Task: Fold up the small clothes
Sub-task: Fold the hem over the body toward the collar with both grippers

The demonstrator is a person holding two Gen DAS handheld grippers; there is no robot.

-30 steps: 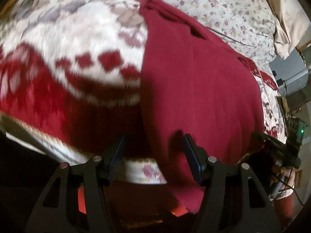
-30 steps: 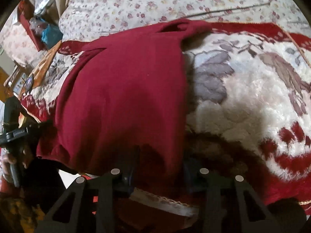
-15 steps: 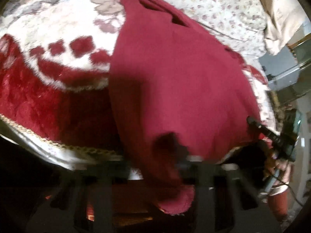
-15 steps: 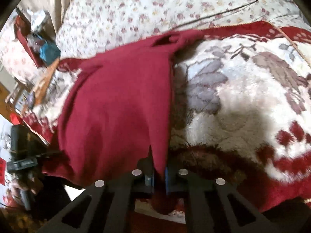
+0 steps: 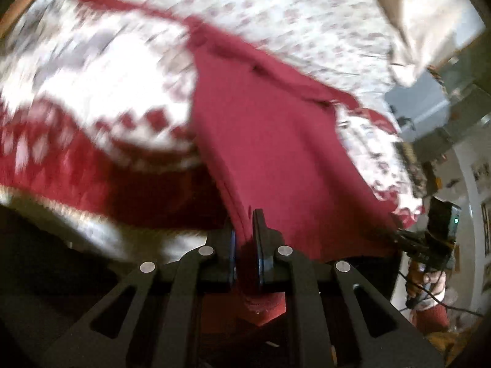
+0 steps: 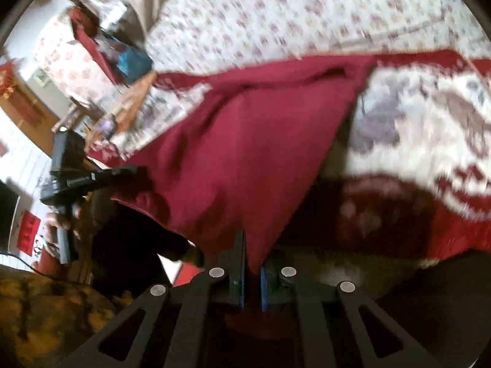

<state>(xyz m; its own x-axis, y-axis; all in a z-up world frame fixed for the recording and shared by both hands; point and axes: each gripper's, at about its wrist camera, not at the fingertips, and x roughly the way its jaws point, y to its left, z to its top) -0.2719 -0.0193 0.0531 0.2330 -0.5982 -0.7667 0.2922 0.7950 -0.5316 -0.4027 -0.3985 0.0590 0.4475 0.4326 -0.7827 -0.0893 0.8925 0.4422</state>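
A dark red garment lies spread on a red and white patterned blanket, with its near edge lifted. My left gripper is shut on the garment's near left corner. My right gripper is shut on the near right corner of the same garment. The cloth is pulled taut between the two grippers. Each gripper shows in the other's view: the right one at the right edge, the left one at the left edge.
A floral sheet covers the bed beyond the blanket. A pale pillow lies at the far right in the left wrist view. Cluttered furniture and a blue object stand off the bed's left side.
Both grippers were open a second ago and have shut on the garment's near corners. They have since lifted that edge off the blanket, so the cloth is raised and stretched.
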